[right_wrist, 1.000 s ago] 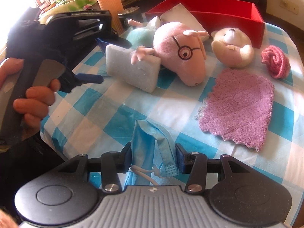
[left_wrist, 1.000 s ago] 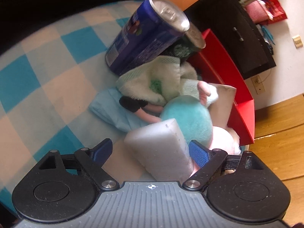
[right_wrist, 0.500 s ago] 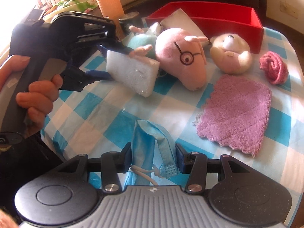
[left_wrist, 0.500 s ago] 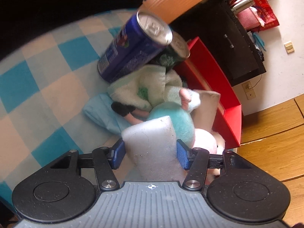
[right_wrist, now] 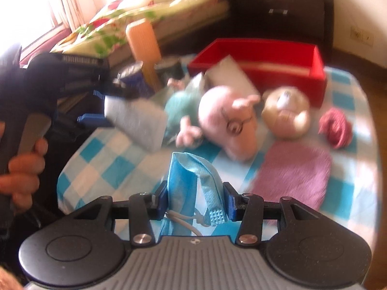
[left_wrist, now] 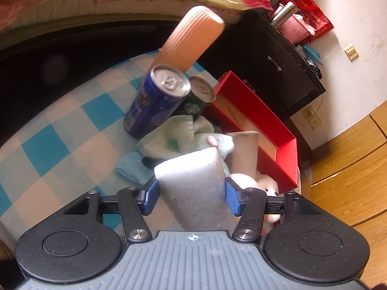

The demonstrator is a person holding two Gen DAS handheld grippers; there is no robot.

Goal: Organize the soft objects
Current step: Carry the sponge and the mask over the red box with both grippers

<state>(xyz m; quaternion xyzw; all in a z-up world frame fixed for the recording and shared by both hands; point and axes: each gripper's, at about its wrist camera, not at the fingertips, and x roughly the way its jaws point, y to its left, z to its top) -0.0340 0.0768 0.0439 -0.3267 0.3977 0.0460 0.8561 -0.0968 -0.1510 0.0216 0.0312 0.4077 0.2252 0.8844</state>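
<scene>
My left gripper [left_wrist: 191,195] is shut on a white sponge block [left_wrist: 193,183] and holds it above the checked tablecloth; it also shows in the right wrist view [right_wrist: 136,120]. My right gripper [right_wrist: 194,201] is shut on a blue face mask [right_wrist: 191,181], lifted off the cloth. A red box [right_wrist: 261,59] stands at the back, with a second white sponge [right_wrist: 229,75] leaning on it. A pink pig plush [right_wrist: 227,120], a cream bear plush [right_wrist: 285,113], a pink yarn rose [right_wrist: 335,125] and a purple cloth [right_wrist: 293,171] lie in front of it.
A blue can [left_wrist: 157,101] and a dark green can [left_wrist: 197,101] stand beside an orange ribbed bottle [left_wrist: 191,38]. A green-white towel [left_wrist: 174,135] lies by the cans. A black cabinet [left_wrist: 271,65] and a bed stand behind the table.
My left gripper closed on the white sponge and lifted it off the table. My right gripper raised the blue mask and tilted up toward the red box.
</scene>
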